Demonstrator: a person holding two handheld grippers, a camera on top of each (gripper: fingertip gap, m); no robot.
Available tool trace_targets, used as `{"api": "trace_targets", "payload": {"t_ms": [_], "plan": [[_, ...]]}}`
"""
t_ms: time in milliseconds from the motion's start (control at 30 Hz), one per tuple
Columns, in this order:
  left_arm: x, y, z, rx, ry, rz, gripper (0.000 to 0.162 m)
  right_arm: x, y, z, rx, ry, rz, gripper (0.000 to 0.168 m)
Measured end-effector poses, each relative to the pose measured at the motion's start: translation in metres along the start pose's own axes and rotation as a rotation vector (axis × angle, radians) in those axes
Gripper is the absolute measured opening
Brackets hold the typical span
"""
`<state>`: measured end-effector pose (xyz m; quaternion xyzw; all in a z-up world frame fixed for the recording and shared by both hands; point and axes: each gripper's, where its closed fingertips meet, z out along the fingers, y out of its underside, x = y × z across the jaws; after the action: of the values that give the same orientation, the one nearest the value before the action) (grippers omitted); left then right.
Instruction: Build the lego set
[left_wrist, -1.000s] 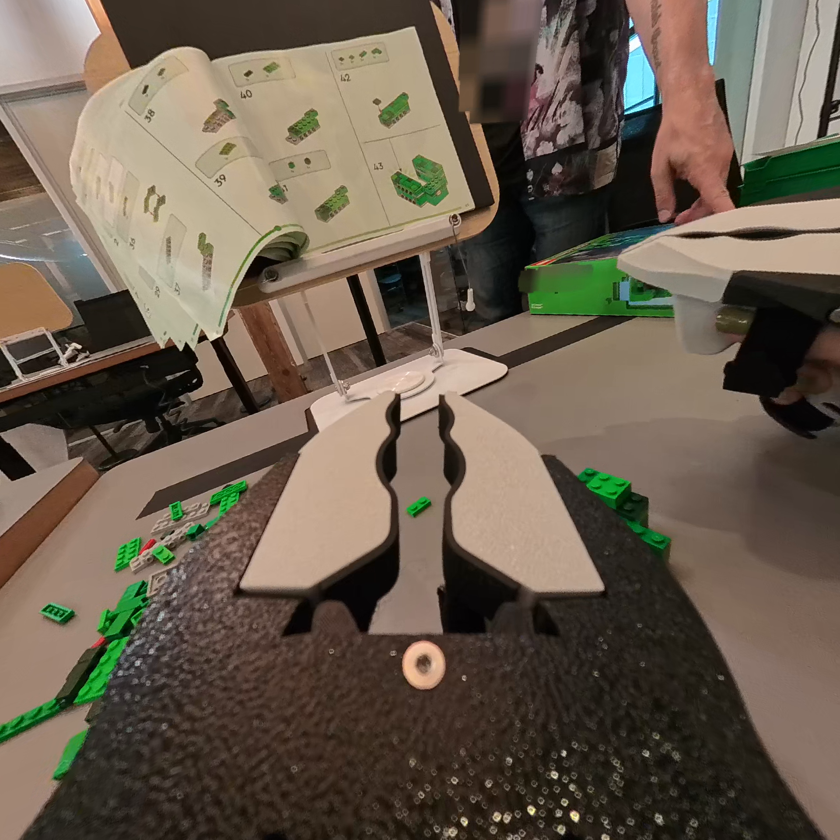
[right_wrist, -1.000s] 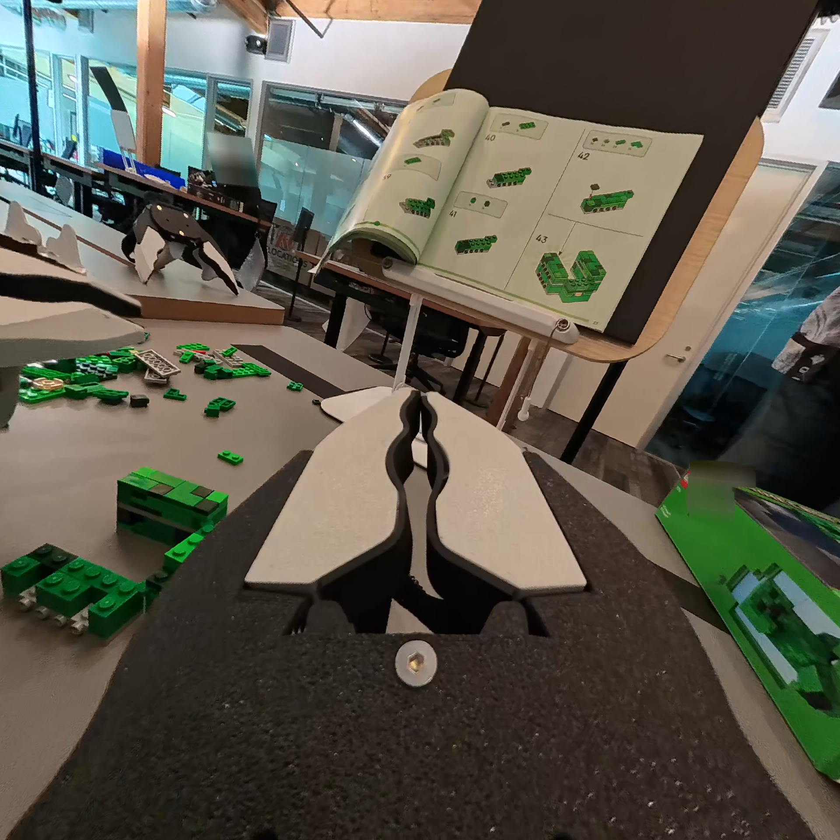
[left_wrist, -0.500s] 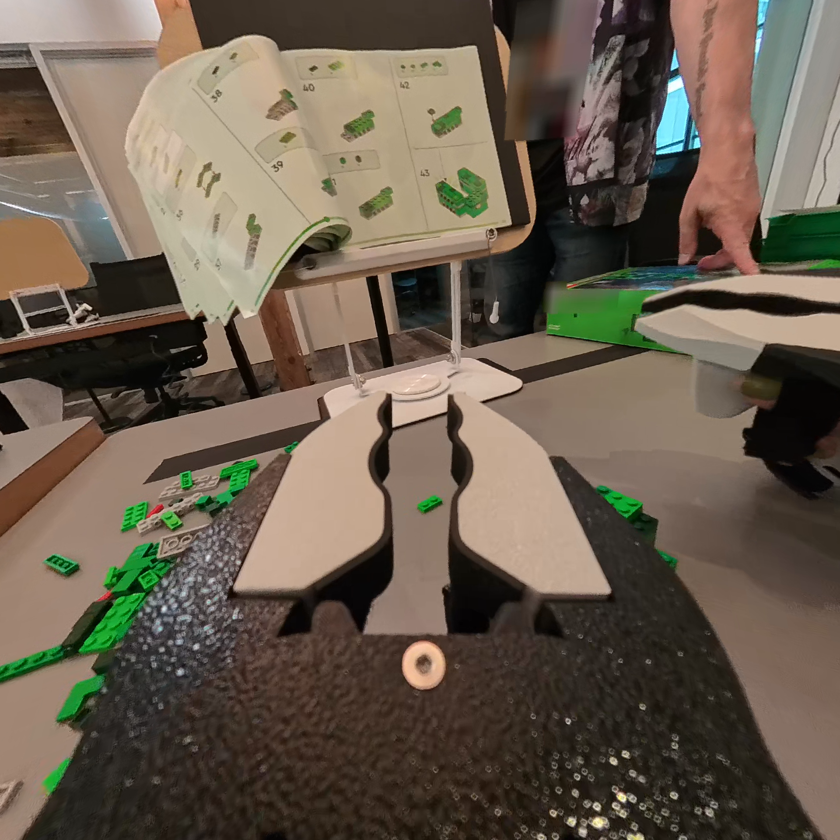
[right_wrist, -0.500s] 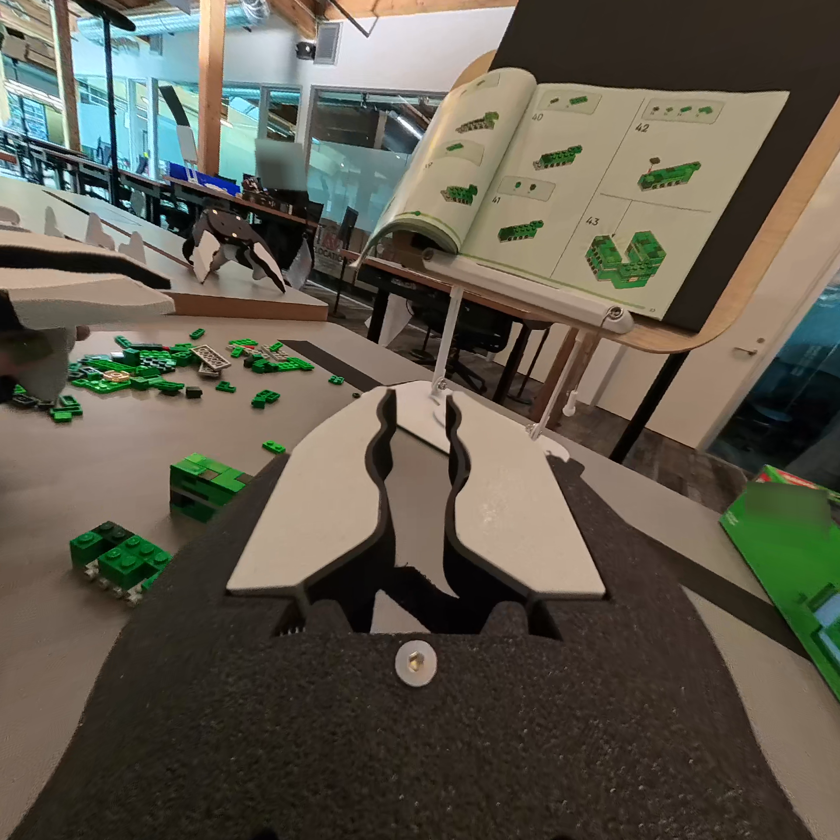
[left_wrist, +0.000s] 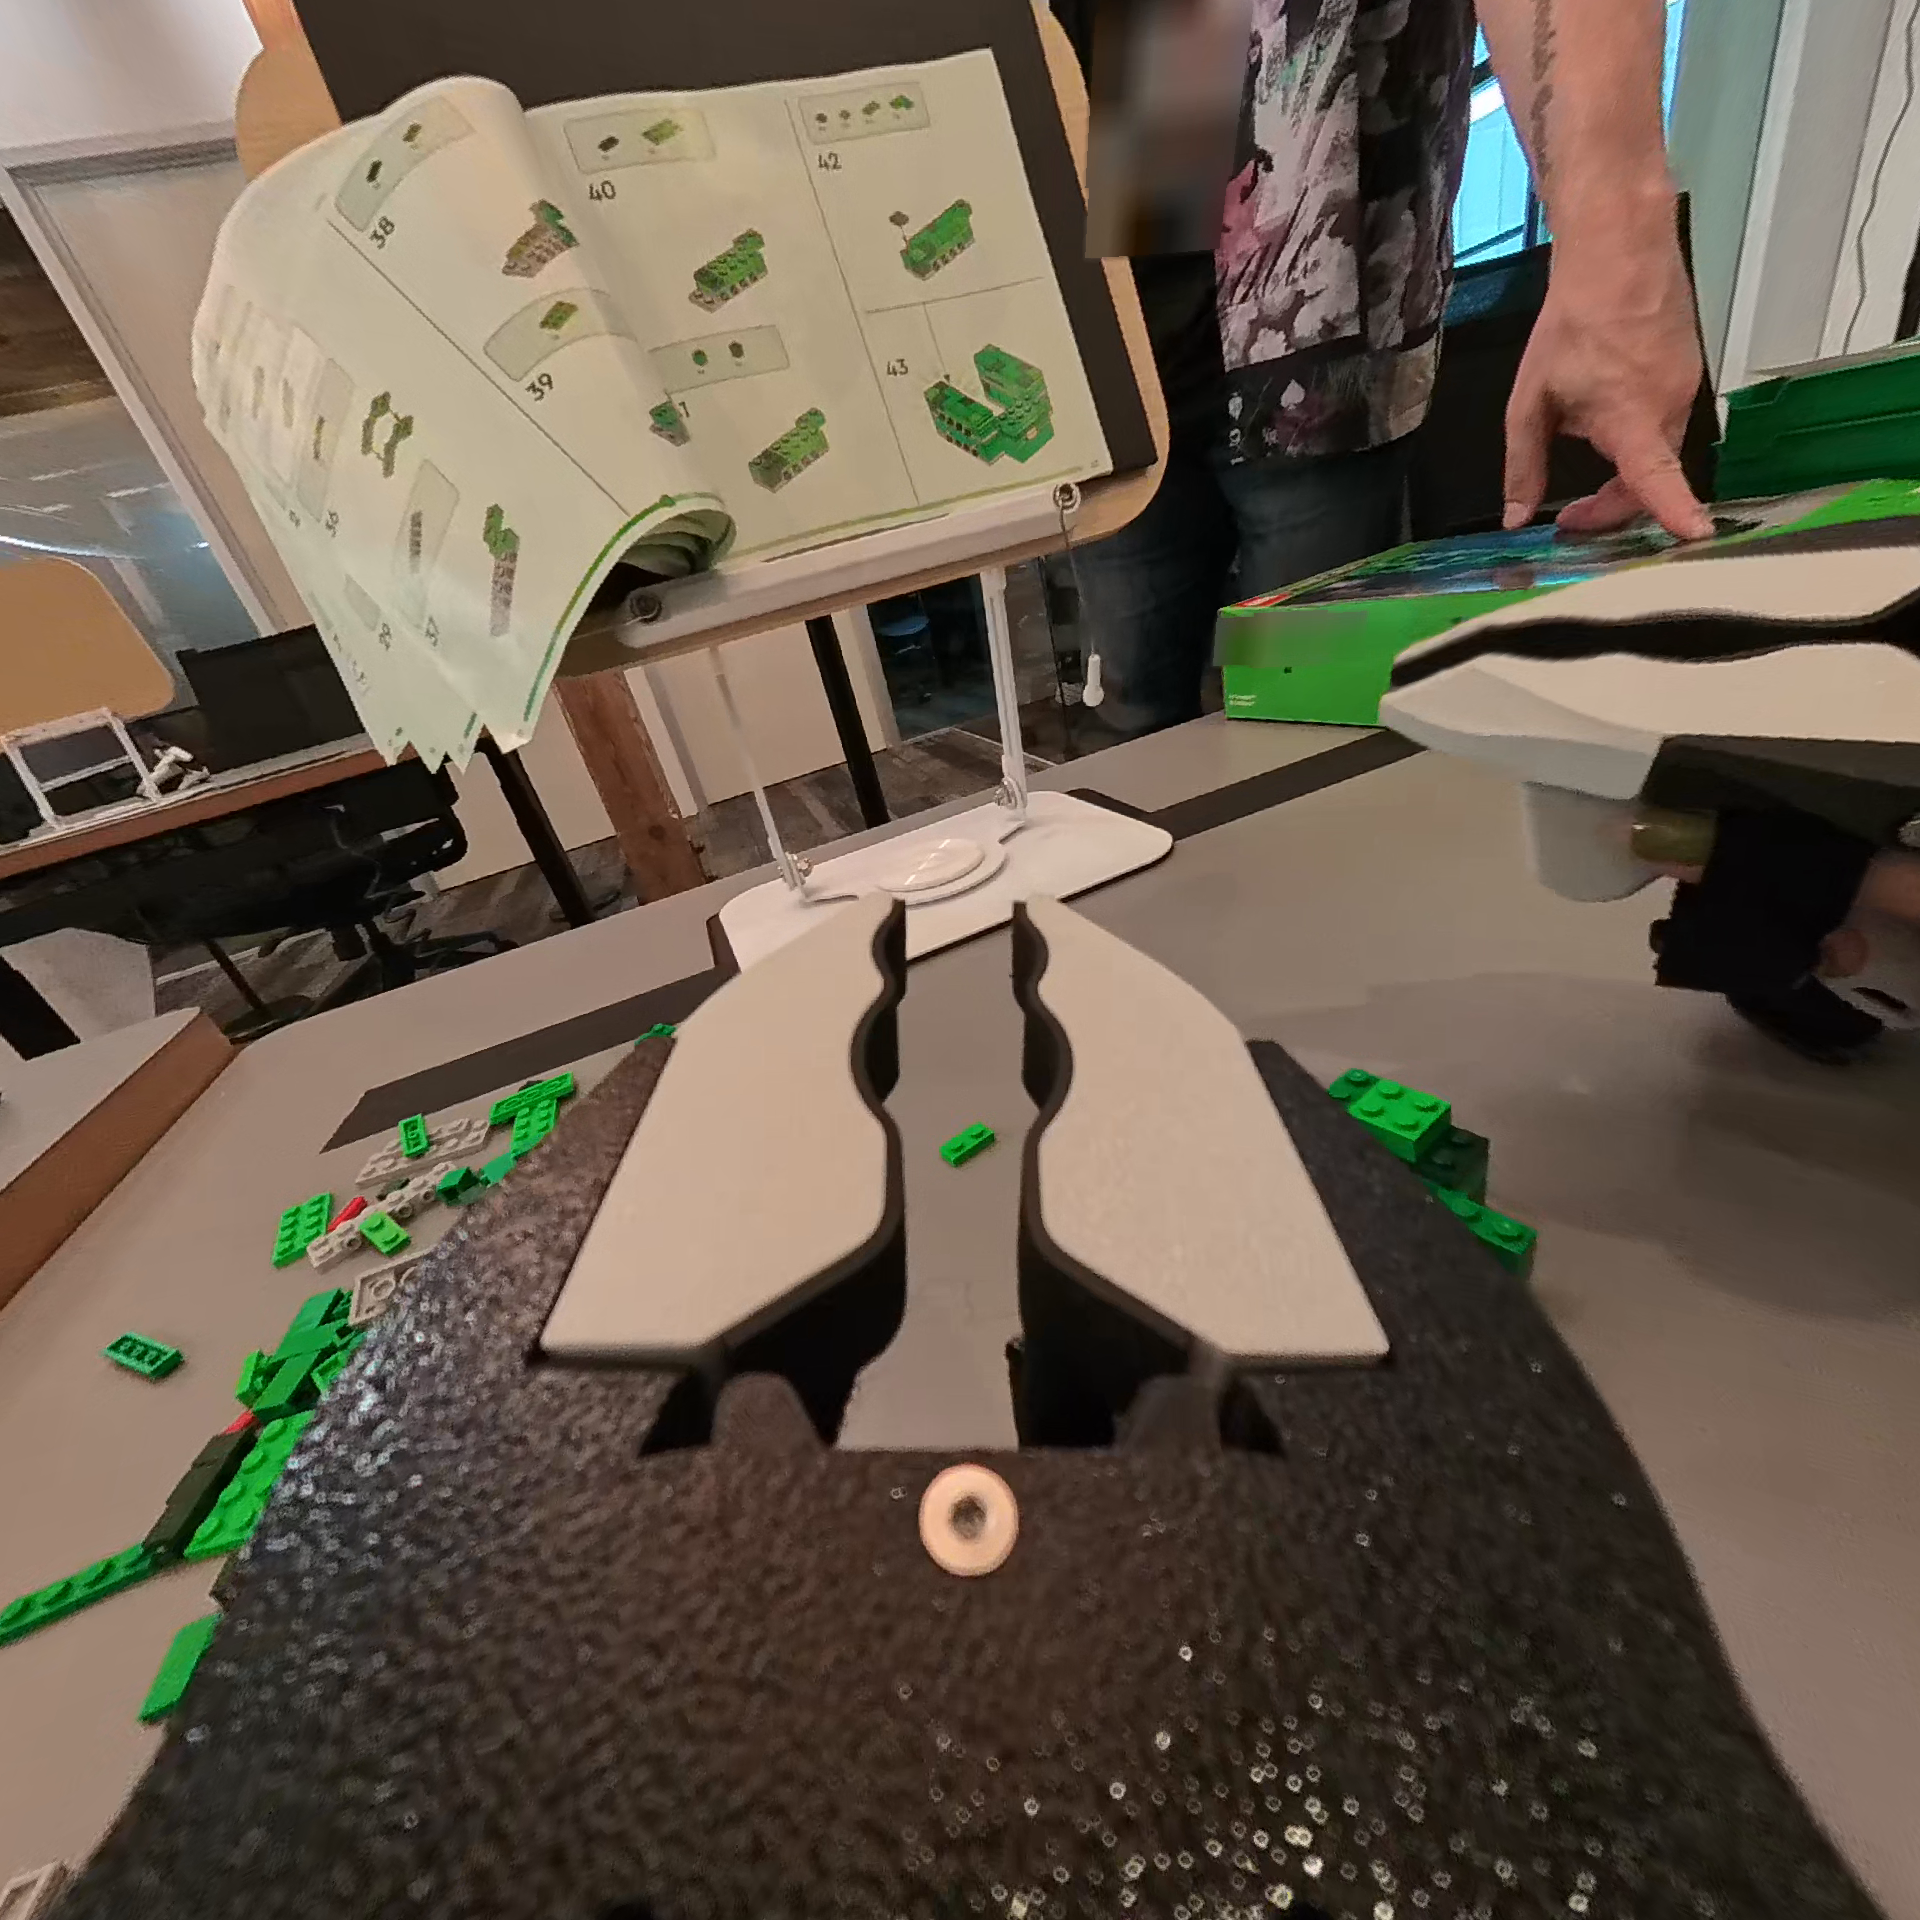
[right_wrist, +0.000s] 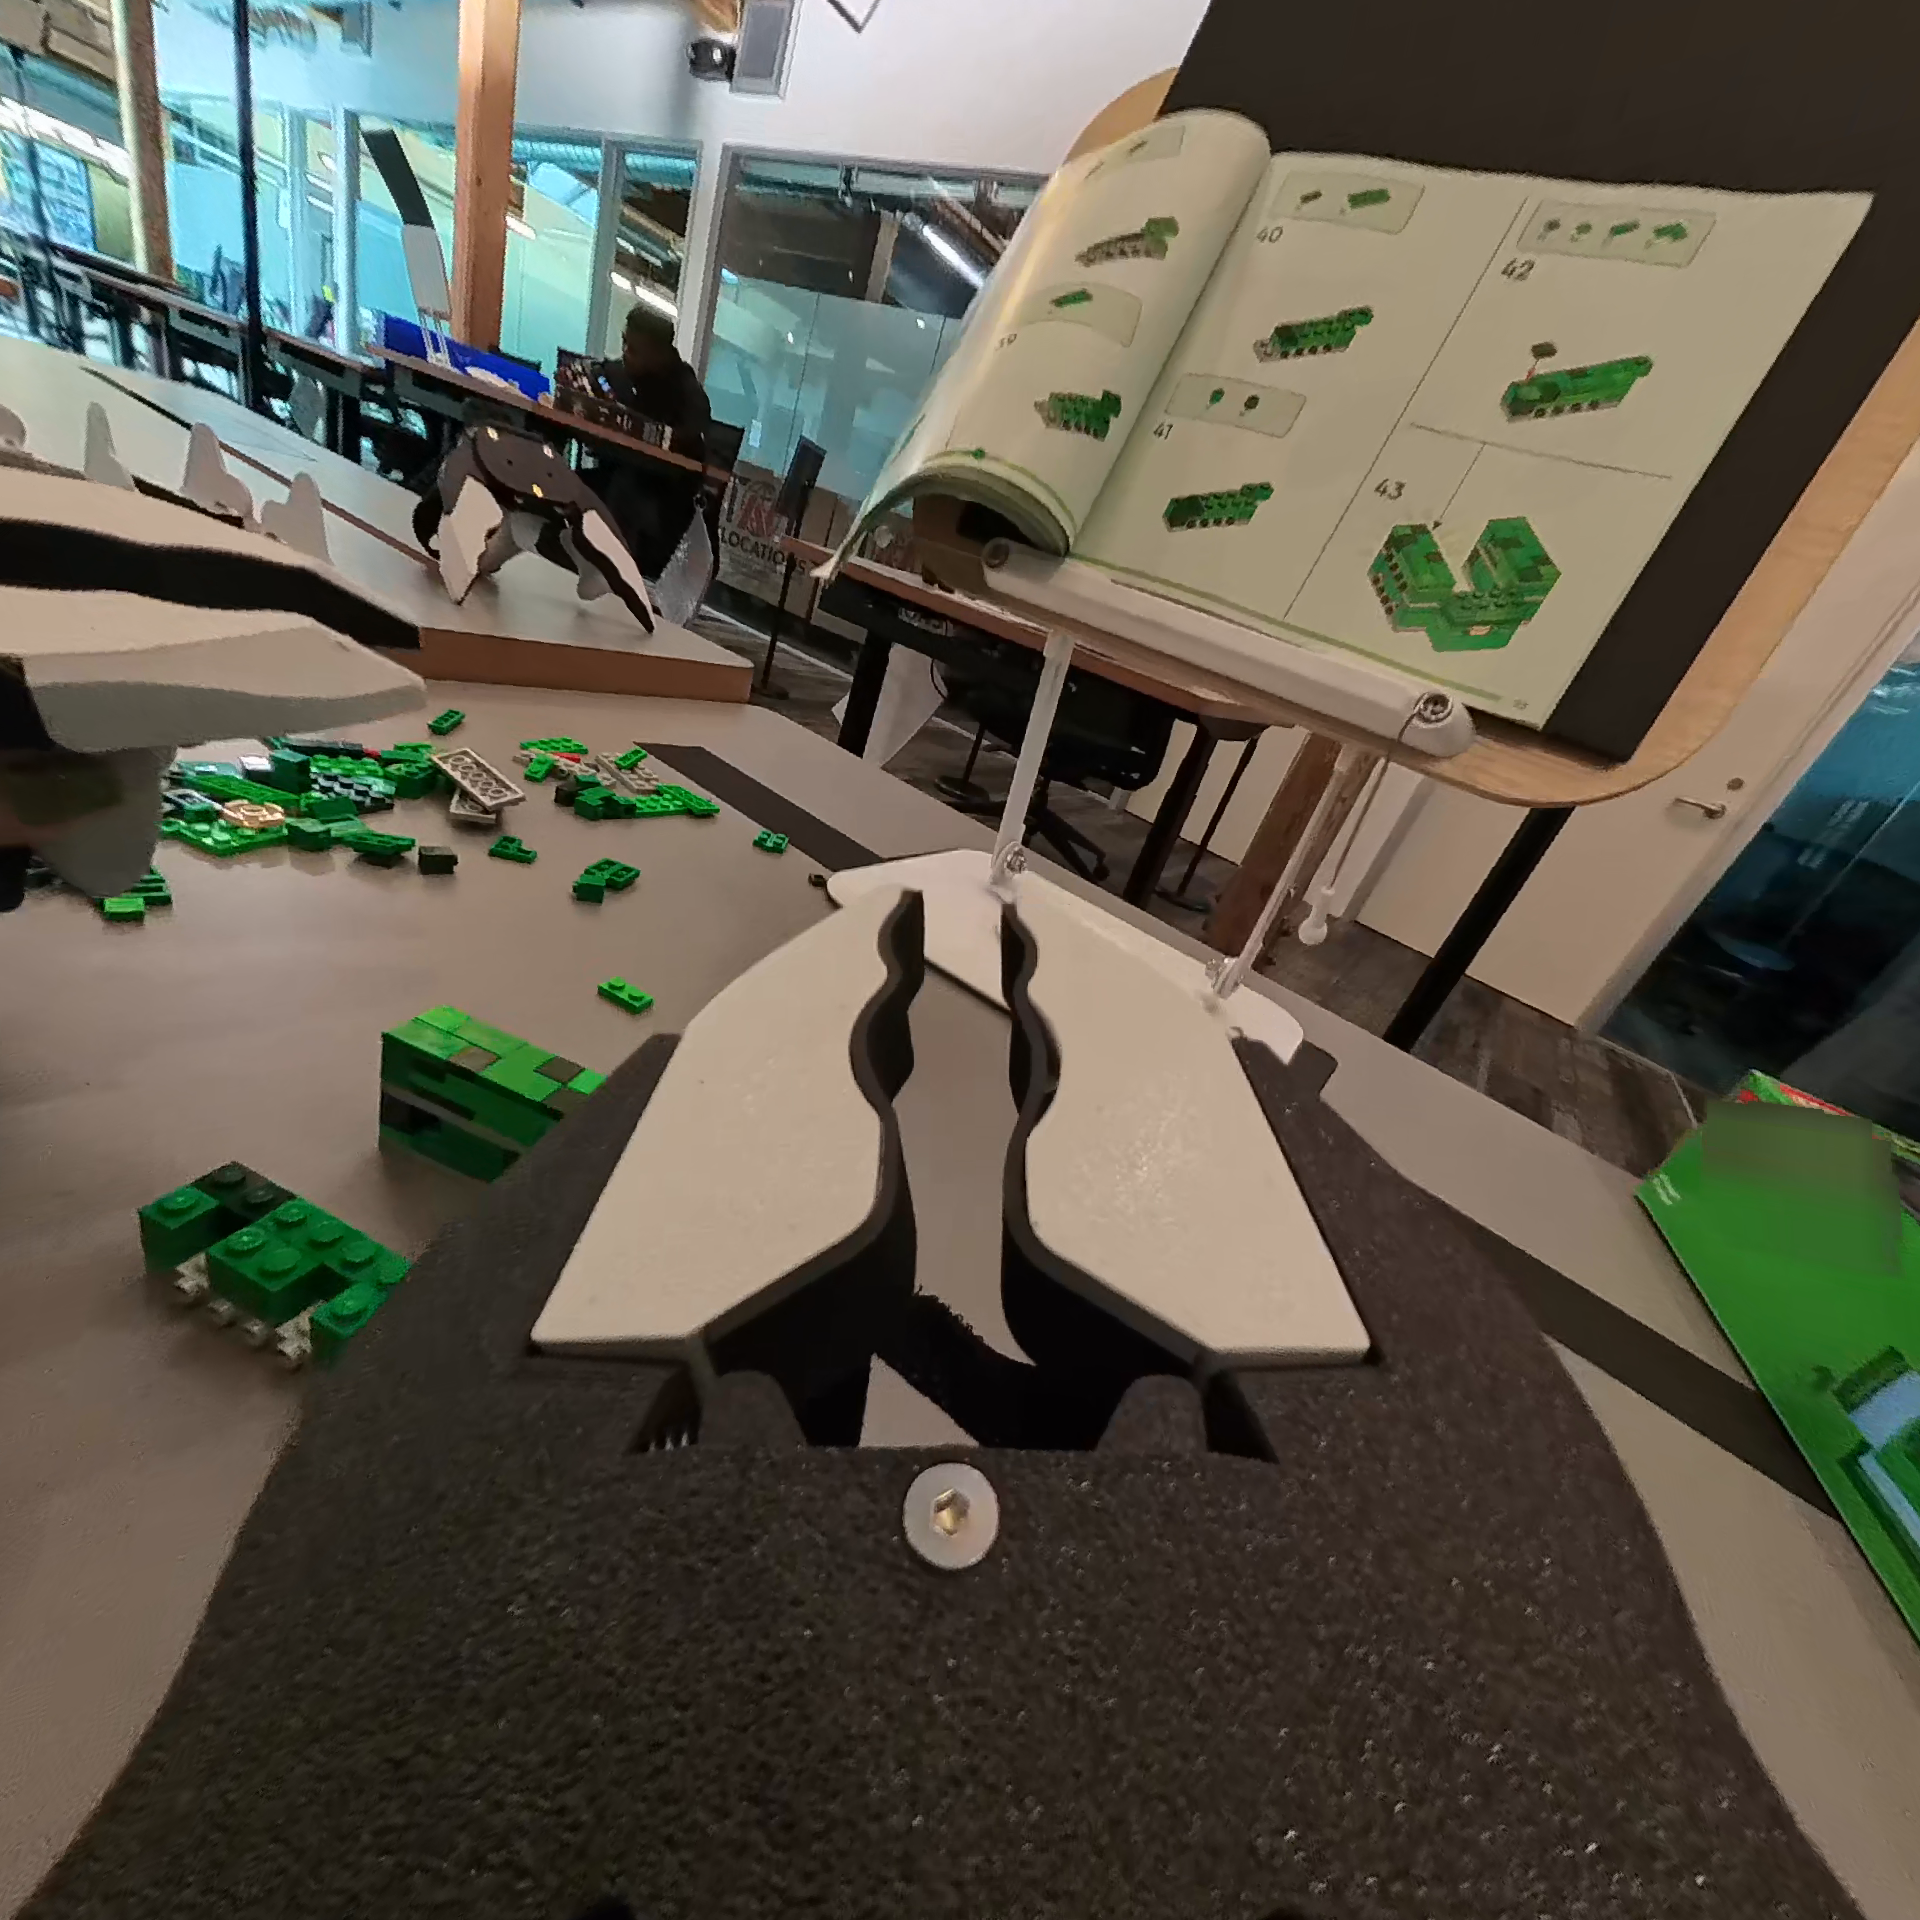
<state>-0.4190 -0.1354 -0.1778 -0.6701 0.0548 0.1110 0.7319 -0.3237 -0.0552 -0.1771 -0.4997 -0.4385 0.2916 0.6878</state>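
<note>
The left claw (left_wrist: 961, 935) and right claw (right_wrist: 961, 914) are both hanging spread and empty, having widened a little over the last second, so picking is probably coming. Loose lego pieces (right_wrist: 343, 800) are lying at ten o'clock on the bench (right_wrist: 260, 987); the instruction booklet (right_wrist: 1455, 416) is standing open at twelve.

I see open-plan office or lab space. Glass partition walls (right_wrist: 810, 343) with metal frames run behind, wooden posts (right_wrist: 488, 177) between them. Rows of long tables (right_wrist: 582, 623) stand in background, office chair (left_wrist: 343, 883) under one. Person (right_wrist: 655, 384) sits at far table. Spare gripper (right_wrist: 530, 520) rests on neighbour table. Grey table (right_wrist: 260, 987) near me carries loose green bricks (right_wrist: 343, 800), white stand (right_wrist: 1049, 914) with open instruction booklet (right_wrist: 1403, 405). Second person (left_wrist: 1340, 312) stands at table edge by green box (left_wrist: 1382, 623).
</note>
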Motion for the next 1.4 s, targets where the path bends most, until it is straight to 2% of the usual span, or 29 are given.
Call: {"api": "trace_targets", "payload": {"t_ms": [900, 1133, 1400], "plan": [[-0.0009, -0.001, -0.0011, 0.007, 0.0, -0.007, 0.019, 0.0006, 0.0059, 0.001, -0.043, 0.015, -0.035, 0.011], [-0.0021, -0.001, -0.0024, 0.006, -0.006, -0.012, 0.019, 0.0044, 0.0044, -0.0043, -0.047, 0.018, 0.057, 0.013], [0.0004, -0.0001, -0.001, -0.001, 0.002, 0.003, 0.019, 0.0063, 0.0059, 0.0012, -0.053, 0.016, 0.02, 0.014]]}}
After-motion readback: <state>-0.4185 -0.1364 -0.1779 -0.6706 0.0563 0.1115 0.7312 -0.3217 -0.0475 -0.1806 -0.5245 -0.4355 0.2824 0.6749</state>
